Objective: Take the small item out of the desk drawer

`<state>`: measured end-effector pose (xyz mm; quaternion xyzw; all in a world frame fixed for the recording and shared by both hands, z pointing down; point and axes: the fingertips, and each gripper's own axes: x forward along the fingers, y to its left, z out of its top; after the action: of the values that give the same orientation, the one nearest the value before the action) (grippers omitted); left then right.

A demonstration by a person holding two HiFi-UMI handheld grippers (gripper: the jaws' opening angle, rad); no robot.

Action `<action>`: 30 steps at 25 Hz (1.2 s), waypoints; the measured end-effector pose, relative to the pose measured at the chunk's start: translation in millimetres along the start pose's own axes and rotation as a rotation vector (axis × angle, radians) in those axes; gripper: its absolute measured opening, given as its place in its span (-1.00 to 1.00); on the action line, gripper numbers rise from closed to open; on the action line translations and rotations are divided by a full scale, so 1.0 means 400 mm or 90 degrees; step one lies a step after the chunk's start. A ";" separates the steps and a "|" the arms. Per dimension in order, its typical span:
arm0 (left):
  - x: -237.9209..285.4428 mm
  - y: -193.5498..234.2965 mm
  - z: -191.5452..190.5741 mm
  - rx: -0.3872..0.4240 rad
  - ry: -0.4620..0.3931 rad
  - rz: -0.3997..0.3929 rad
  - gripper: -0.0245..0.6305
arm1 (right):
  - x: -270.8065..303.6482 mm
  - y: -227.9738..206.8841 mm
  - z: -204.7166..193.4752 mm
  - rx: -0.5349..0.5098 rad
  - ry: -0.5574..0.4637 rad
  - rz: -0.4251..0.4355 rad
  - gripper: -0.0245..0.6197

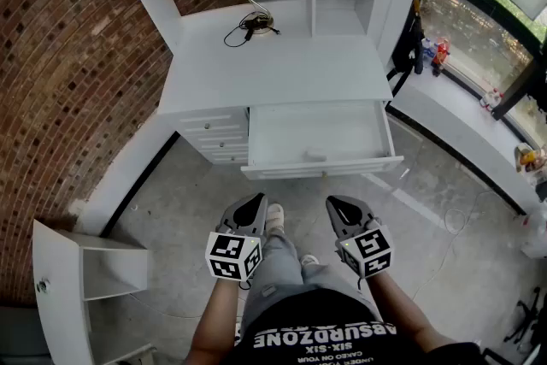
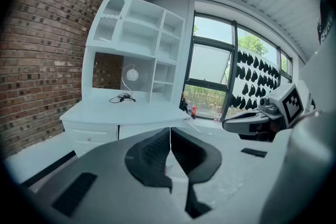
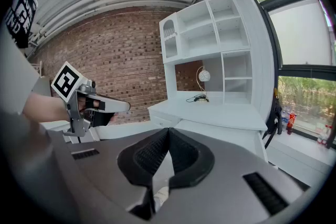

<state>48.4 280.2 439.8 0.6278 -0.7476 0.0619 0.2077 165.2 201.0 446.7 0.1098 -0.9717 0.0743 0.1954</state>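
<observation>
Well back from the table (image 1: 273, 73), my left tool (image 1: 249, 205) and right tool (image 1: 340, 208) had jaws pressed together on nothing; the small item (image 1: 316, 155) lay in the open drawer (image 1: 282, 132), near its front.

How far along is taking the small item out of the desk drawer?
Done: the drawer stands pulled open. In hand: nothing; left gripper and right gripper are shut, empty, back from the desk. Left: the small item lies inside the drawer front; reach in, grasp it, lift it out.
</observation>
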 end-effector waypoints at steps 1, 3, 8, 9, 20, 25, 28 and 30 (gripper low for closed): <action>0.013 0.007 0.007 0.001 0.003 0.000 -0.90 | 0.011 -0.008 0.008 0.000 0.000 0.000 -0.93; 0.037 0.022 0.023 0.004 0.006 -0.003 -0.90 | 0.032 -0.024 0.023 0.000 0.000 -0.002 -0.93; 0.112 0.067 0.061 0.009 0.011 -0.021 -0.90 | 0.096 -0.073 0.049 0.005 0.005 -0.015 -0.93; 0.130 0.078 0.067 0.010 0.014 -0.026 -0.90 | 0.111 -0.084 0.053 0.008 0.006 -0.020 -0.93; 0.325 0.170 0.180 0.056 0.030 -0.099 -0.90 | 0.249 -0.205 0.127 0.037 0.012 -0.075 -0.93; 0.394 0.191 0.205 0.088 0.051 -0.146 -0.89 | 0.286 -0.244 0.147 0.045 0.018 -0.108 -0.93; 0.429 0.208 0.217 0.098 0.058 -0.180 -0.89 | 0.313 -0.259 0.154 0.053 0.023 -0.129 -0.93; 0.454 0.218 0.224 0.109 0.067 -0.202 -0.83 | 0.330 -0.271 0.160 0.058 0.026 -0.141 -0.93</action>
<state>-79.2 100.6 443.6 0.7493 -0.6192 0.1241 0.1995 49.5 60.3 451.6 0.2237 -0.9450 0.0985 0.2172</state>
